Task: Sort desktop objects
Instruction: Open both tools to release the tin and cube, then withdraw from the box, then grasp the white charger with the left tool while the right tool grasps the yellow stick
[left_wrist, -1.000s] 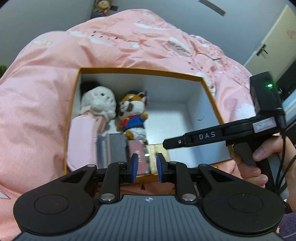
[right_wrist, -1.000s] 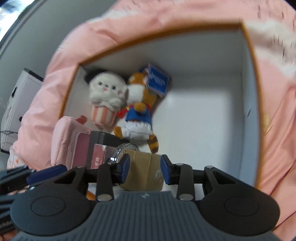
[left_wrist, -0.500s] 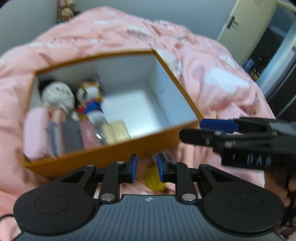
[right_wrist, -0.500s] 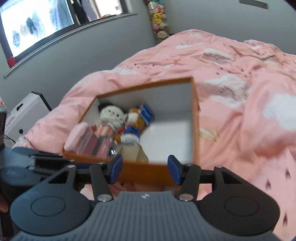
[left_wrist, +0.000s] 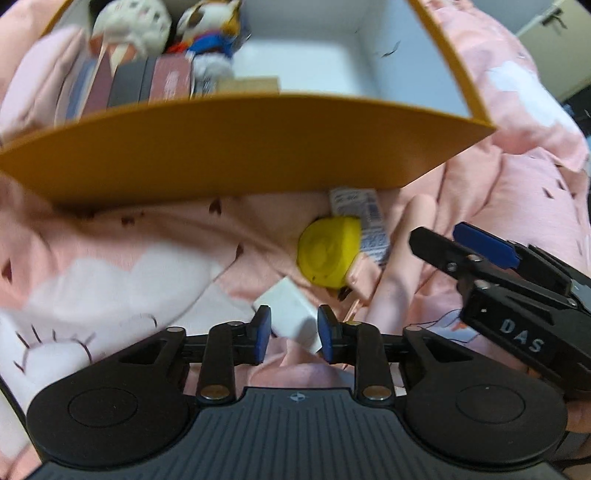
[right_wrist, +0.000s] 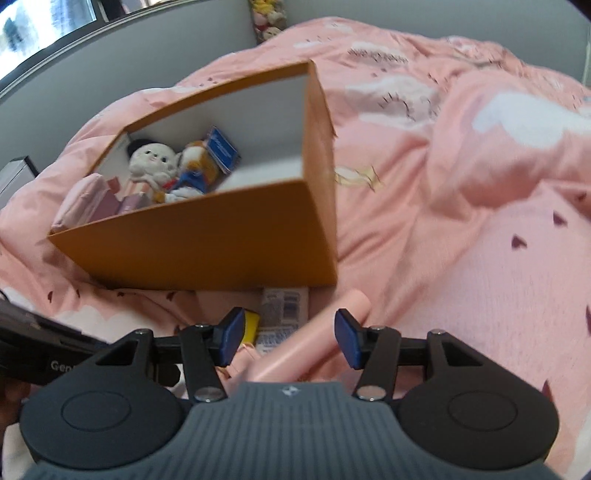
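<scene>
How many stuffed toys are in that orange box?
2: a white plush doll at the box's far left corner, and an orange fox plush in blue right beside it. Others may be hidden.

Pink duvet (right_wrist: 461, 192) fills everything, rumpled, white cloud shapes and small dark marks printed across it. Grey wall (right_wrist: 155, 62) runs behind bed. Bright screen or window (right_wrist: 40, 26) top left in right wrist view, too blurred to tell which. Row of soft toys (right_wrist: 267, 22) stacked against wall at far end of bed. Pale cabinet edge (right_wrist: 14, 173) at left. Cream door (left_wrist: 554, 40) with dark handle, top right in left wrist view.
</scene>
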